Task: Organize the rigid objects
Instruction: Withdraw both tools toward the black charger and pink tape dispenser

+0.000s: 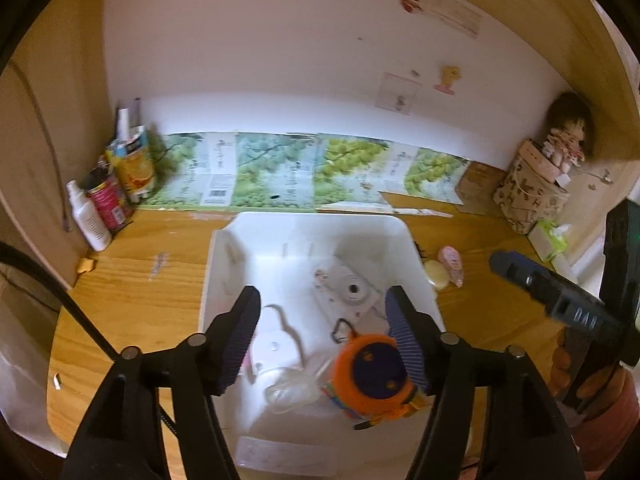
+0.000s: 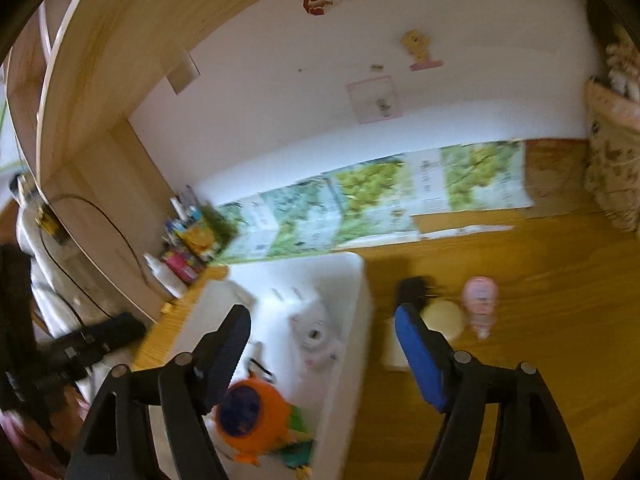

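Observation:
A white bin (image 1: 224, 264) sits on the wooden desk. In it lie a white toy camera (image 1: 348, 292), an orange round toy (image 1: 372, 372) with a dark blue face, and clear plastic bits (image 1: 288, 392). My left gripper (image 1: 324, 320) is open above the bin, empty, its right finger close to the orange toy. My right gripper (image 2: 324, 332) is open and empty above the bin's right wall (image 2: 356, 320). A pale yellow round object (image 2: 444, 316) and a pink toy (image 2: 480, 304) lie on the desk right of the bin. The right gripper also shows in the left wrist view (image 1: 548, 288).
Bottles and cans (image 1: 108, 188) stand at the back left corner. Green printed cartons (image 1: 304, 168) line the back wall. A patterned bag with a doll (image 1: 536, 184) and a tissue pack (image 1: 548, 236) stand at the back right. A small yellow piece (image 1: 86, 266) lies by the left wall.

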A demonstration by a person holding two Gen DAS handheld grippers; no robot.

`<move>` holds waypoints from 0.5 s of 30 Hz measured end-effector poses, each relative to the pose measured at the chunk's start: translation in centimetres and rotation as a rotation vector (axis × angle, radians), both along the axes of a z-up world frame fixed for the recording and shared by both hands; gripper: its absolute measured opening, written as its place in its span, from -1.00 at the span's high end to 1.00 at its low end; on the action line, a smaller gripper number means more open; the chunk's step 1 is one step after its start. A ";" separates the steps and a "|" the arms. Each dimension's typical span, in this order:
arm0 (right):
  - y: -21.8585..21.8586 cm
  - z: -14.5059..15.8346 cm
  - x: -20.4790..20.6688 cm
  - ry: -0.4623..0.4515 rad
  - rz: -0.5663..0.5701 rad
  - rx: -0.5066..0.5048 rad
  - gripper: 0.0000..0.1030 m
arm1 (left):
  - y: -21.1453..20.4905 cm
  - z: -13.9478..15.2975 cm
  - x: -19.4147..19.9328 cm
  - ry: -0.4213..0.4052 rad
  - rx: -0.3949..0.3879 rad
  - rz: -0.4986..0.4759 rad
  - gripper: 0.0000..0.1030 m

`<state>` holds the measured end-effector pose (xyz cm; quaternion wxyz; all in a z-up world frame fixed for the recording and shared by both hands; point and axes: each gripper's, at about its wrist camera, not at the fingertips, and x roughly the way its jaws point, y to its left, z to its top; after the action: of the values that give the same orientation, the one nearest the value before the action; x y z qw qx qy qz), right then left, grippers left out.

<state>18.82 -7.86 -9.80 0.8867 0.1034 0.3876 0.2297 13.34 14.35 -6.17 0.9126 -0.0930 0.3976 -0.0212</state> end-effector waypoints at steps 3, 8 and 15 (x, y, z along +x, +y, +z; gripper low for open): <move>-0.9 0.0 -0.9 -0.021 -0.014 -0.067 -0.53 | -1.3 0.5 0.9 0.012 0.005 -0.040 -0.42; -2.4 0.2 -1.9 -0.082 -0.025 -0.201 -0.58 | -3.7 1.9 2.8 0.037 0.010 -0.122 -0.43; -4.4 0.0 -1.4 -0.187 0.074 -0.363 -0.58 | -7.5 3.8 6.7 0.102 0.005 -0.222 -0.43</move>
<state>17.44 -12.24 -9.81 0.9139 -0.0940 0.3423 0.1969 20.07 6.90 -2.34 0.8835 -0.0473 0.4513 -0.1164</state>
